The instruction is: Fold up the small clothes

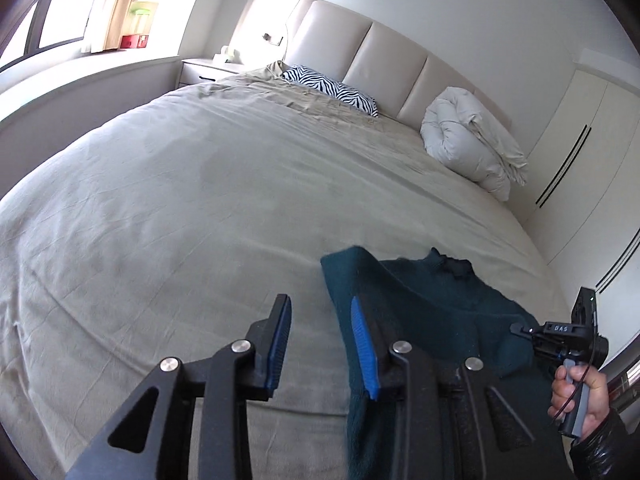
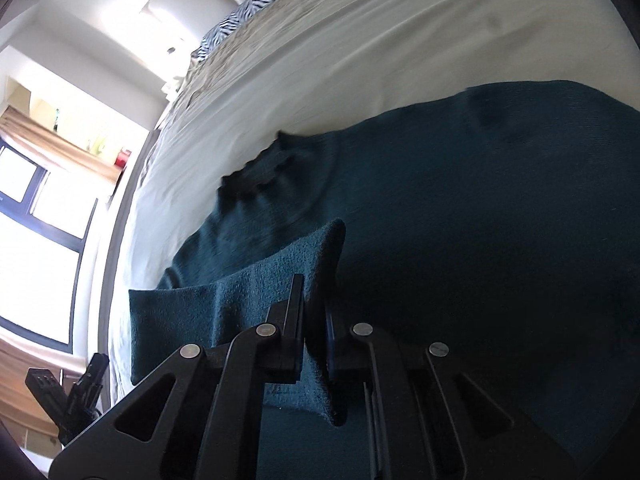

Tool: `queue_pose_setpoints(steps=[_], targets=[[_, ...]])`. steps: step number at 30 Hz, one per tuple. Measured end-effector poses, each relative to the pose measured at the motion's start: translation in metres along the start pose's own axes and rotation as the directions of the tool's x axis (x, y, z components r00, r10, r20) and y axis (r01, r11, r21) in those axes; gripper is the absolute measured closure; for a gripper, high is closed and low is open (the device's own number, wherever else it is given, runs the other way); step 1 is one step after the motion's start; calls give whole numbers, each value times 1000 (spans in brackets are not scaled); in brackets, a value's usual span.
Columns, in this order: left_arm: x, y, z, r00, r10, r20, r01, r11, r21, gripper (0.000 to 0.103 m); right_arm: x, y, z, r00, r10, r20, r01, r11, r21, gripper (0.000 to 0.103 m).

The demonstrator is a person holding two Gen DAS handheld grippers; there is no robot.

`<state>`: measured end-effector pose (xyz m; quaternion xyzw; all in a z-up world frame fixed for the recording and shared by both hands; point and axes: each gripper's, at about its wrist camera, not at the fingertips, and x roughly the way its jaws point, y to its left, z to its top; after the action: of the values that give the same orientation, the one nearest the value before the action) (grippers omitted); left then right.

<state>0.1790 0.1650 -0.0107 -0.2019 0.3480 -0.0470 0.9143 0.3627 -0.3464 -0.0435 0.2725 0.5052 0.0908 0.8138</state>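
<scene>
A dark teal knitted sweater [image 1: 432,308] lies on the beige bed at the near right, its collar pointing toward the headboard. My left gripper [image 1: 320,320] is open and empty, its right blue pad resting by a folded-over sleeve of the sweater. In the right wrist view the sweater [image 2: 460,200] fills most of the frame. My right gripper [image 2: 314,312] is shut on a fold of the sweater's sleeve [image 2: 256,292] and holds it raised over the body. The right gripper also shows in the left wrist view [image 1: 520,328], held in a hand.
The bed sheet [image 1: 200,200] spreads wide to the left and ahead. A zebra-print pillow [image 1: 332,88] and a rolled white duvet [image 1: 472,144] lie by the padded headboard [image 1: 384,52]. A nightstand [image 1: 208,70] and window stand at far left, wardrobe doors [image 1: 580,152] at right.
</scene>
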Motion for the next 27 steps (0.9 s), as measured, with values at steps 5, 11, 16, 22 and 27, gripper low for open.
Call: queue_pose_setpoints(steps=[5, 11, 16, 22, 27], targets=[[8, -10, 0, 999, -32, -13, 32, 999, 13, 70, 2, -10, 24, 999, -41, 24, 41, 999, 13, 96], [26, -18, -3, 997, -60, -46, 60, 998, 1, 70, -19, -30, 3, 995, -89, 44, 87, 996, 36, 96], [43, -22, -3, 996, -48, -78, 49, 999, 12, 70, -19, -41, -4, 994, -102, 42, 100, 994, 46, 96], [60, -30, -6, 994, -24, -104, 30, 998, 57, 70, -12, -45, -2, 993, -112, 37, 111, 993, 47, 96], [73, -38, -8, 993, -6, -119, 16, 996, 90, 70, -12, -53, -6, 992, -118, 37, 116, 992, 58, 96]])
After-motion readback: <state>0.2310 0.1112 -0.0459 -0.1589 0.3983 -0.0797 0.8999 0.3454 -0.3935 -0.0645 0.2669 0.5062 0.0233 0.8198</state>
